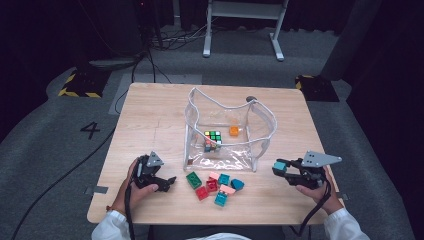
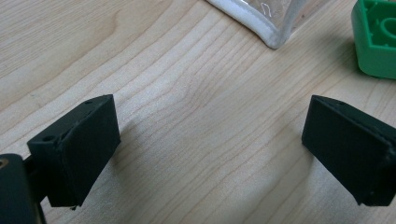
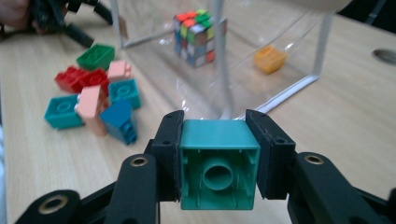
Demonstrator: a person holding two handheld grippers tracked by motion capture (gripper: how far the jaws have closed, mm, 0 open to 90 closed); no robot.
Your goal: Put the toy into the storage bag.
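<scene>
My right gripper [image 3: 218, 163] is clamped on a teal brick [image 3: 218, 169], held off the clear bag's [image 1: 260, 127] right front corner. My left gripper [image 2: 210, 149] is spread, holding nothing, over bare wood left of the bag. Inside sit a cube [image 1: 213, 140] and an orange brick [image 1: 234, 131]; the loose pile [image 1: 216, 186] before the bag remains. The bag's mouth looks open above.

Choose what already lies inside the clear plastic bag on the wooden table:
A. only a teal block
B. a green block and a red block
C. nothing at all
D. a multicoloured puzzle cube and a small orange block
D: through the walls of the clear plastic bag one sees the multicoloured puzzle cube and the small orange block; the right tool holds a teal block outside it.
</scene>
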